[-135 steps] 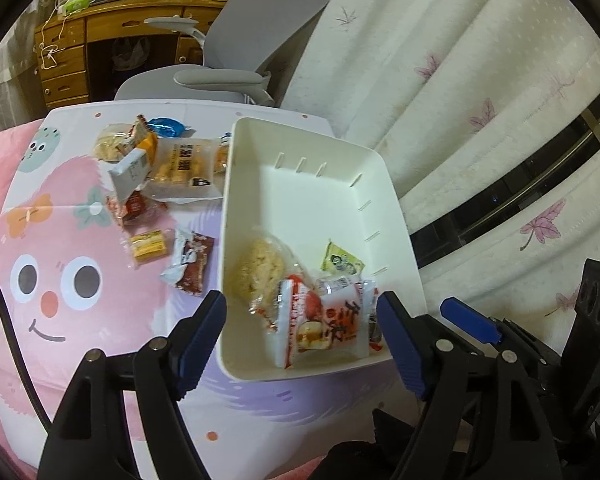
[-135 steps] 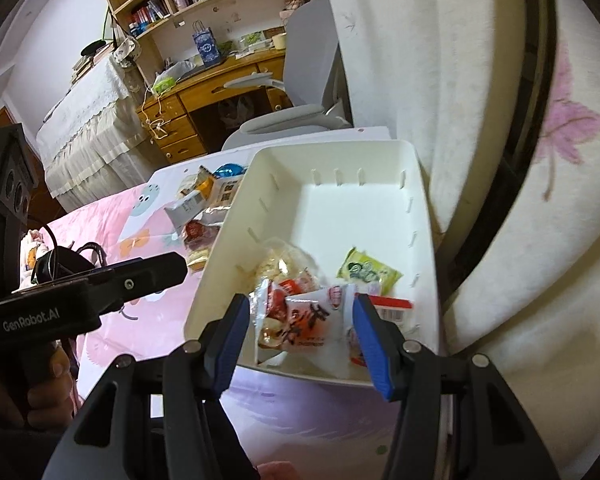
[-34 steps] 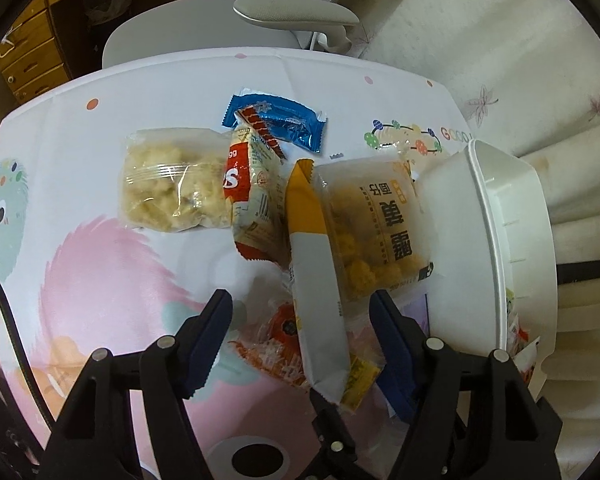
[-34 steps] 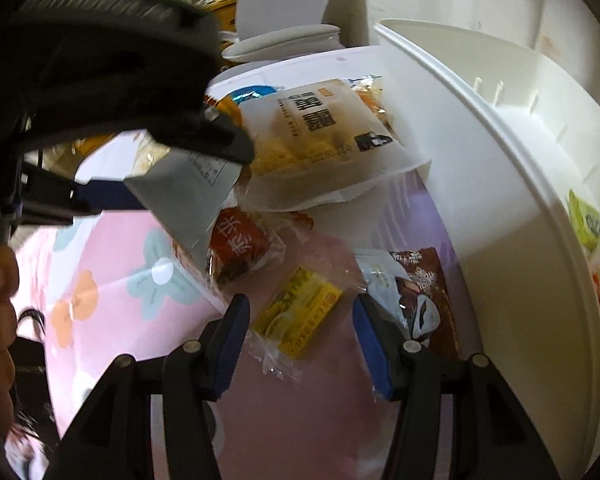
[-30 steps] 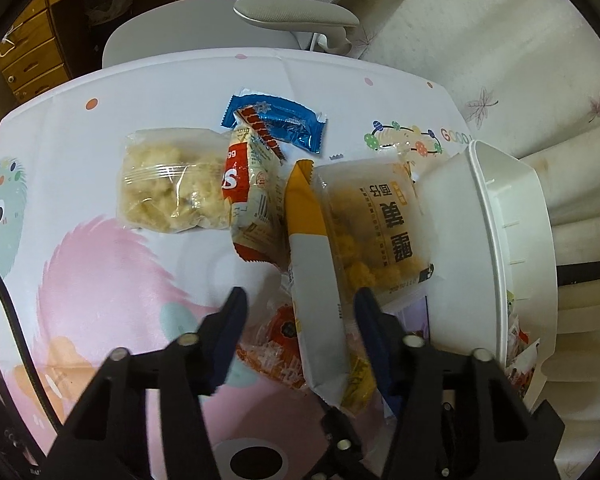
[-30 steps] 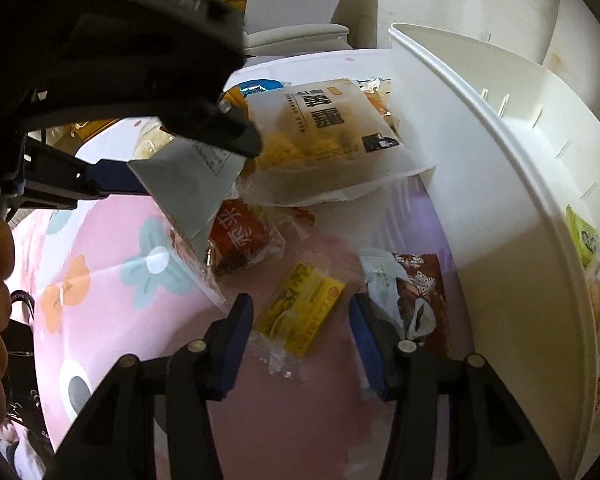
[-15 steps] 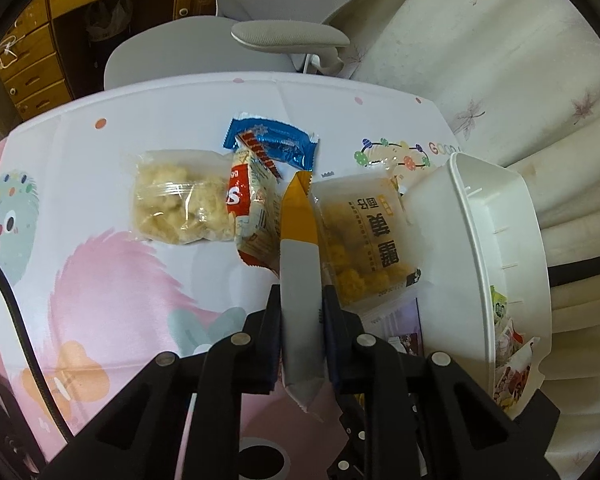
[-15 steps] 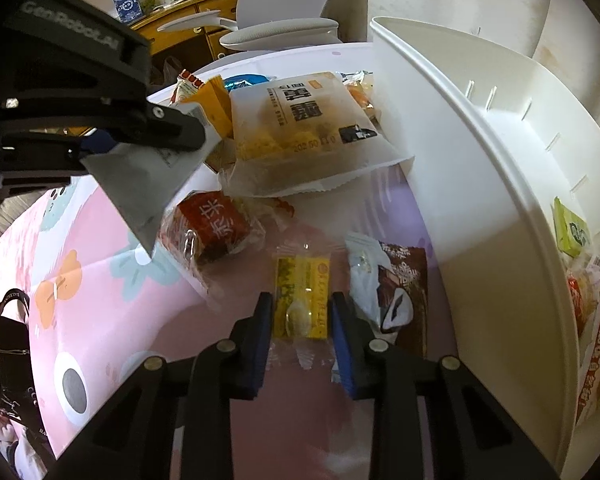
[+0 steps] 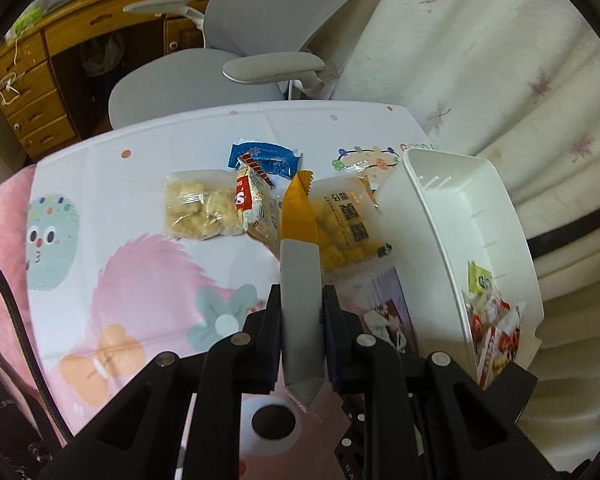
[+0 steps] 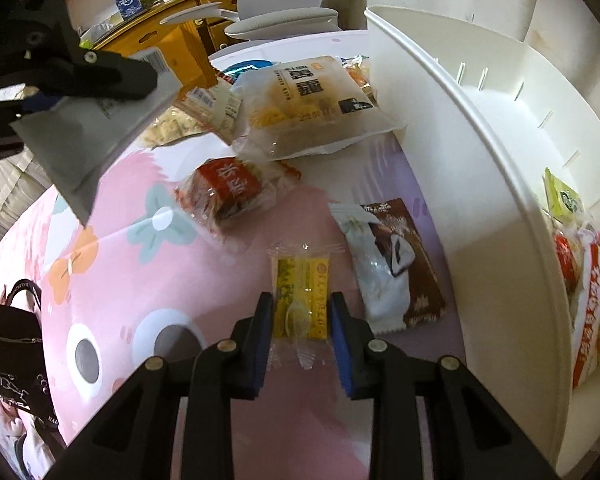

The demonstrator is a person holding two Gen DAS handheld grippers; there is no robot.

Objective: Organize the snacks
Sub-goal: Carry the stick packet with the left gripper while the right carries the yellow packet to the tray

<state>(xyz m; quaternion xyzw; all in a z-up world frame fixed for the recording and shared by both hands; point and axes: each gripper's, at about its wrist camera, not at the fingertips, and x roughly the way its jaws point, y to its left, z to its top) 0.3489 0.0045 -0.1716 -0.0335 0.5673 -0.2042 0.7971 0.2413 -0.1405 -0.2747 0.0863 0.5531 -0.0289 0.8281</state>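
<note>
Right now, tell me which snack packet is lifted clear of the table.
The orange-and-grey packet, clamped in the left gripper above the mat. The yellow packet in the right gripper lies flat.

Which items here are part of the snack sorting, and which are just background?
Job: white bin; grey-and-orange packet in left gripper; yellow candy in right gripper; brown wafer pack; red snack.
Background: office chair; wooden desk; curtain.
</note>
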